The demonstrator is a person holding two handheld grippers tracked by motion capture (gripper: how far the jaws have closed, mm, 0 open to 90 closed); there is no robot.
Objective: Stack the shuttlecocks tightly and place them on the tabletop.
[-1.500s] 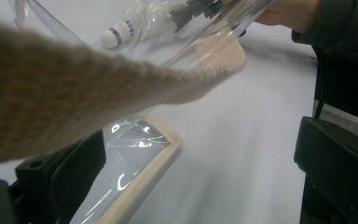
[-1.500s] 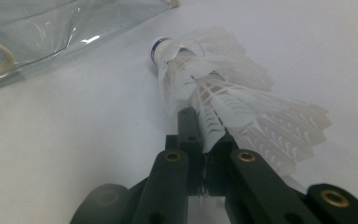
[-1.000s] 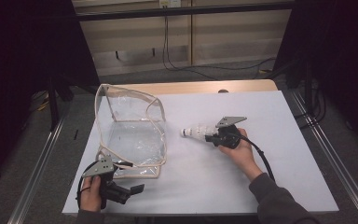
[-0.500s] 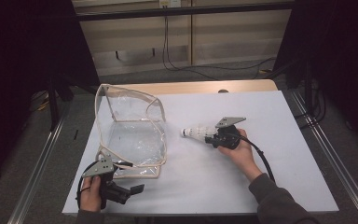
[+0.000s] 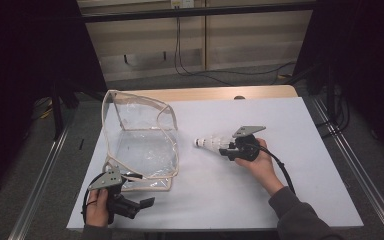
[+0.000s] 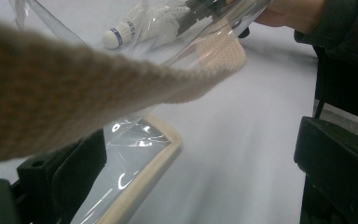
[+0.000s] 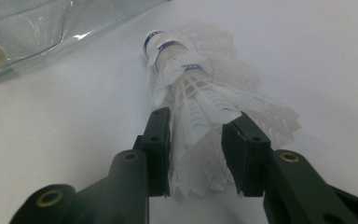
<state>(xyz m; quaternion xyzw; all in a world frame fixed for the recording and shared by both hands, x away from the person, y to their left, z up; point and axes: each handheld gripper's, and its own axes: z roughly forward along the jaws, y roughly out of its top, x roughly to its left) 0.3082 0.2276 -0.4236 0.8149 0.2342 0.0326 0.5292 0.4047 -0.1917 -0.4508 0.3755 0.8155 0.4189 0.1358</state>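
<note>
A stack of white shuttlecocks lies on its side in the middle of the white table top, cork ends toward the clear bag. My right gripper is at their feather end. In the right gripper view the feathers sit between the two jaws of that gripper, which have just been opening and stand loosely around them. The clear plastic bag with beige trim stands open at the left. My left gripper is at its near corner with its jaws wide apart, and the trimmed bag edge lies between them.
A beige woven strap of the bag hangs close across the left gripper view. The white sheet covers the table to its metal side rails. Cables run along the floor beyond the far edge.
</note>
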